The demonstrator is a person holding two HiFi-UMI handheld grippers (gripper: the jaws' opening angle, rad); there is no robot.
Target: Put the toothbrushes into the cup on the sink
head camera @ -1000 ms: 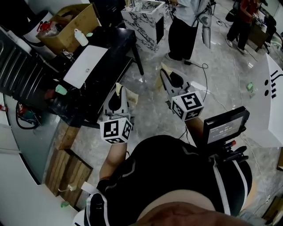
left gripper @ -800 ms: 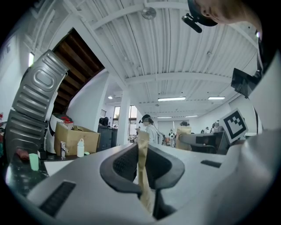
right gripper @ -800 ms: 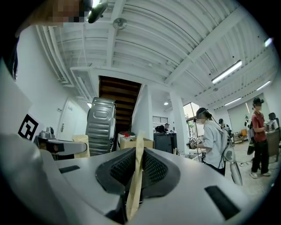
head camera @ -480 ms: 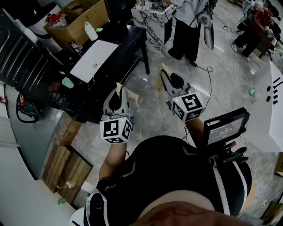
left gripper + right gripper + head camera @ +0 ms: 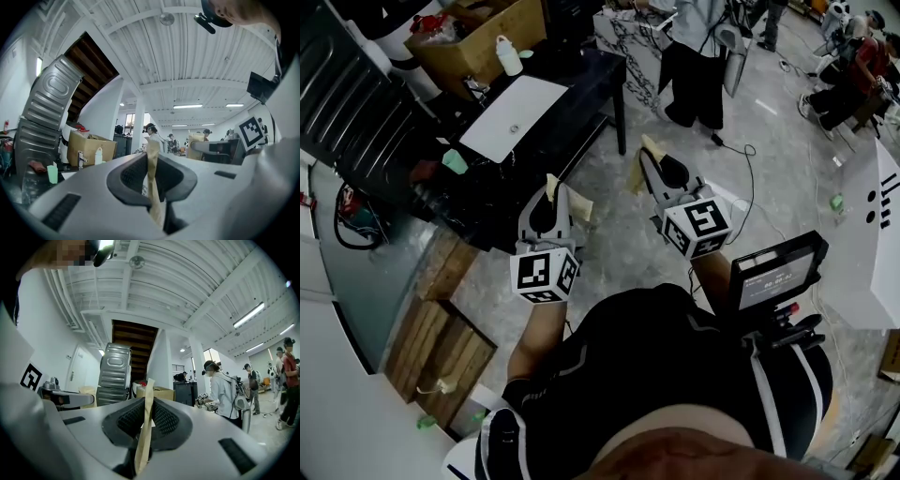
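A black counter (image 5: 581,84) with a white sink basin (image 5: 511,117) stands at the upper left of the head view. On its near end sits a small green cup (image 5: 455,161), also seen as the cup (image 5: 52,174) low at the left in the left gripper view. I cannot make out any toothbrush. My left gripper (image 5: 551,187) is held over the floor just right of the counter, jaws shut, tan pads together with nothing between them. My right gripper (image 5: 649,150) is raised beside it, likewise shut and empty. Both point up and forward.
A cardboard box (image 5: 483,37) and a white bottle (image 5: 508,54) stand behind the basin. A marble-patterned block (image 5: 628,37) and a standing person (image 5: 698,56) are beyond the counter. Wooden pallets (image 5: 441,347) lie at lower left, a white table (image 5: 872,244) at right, a cable (image 5: 745,178) on the floor.
The counter, box and basin have slid rightward and nearer in the head view. Both grippers keep their places in the view and stay shut.
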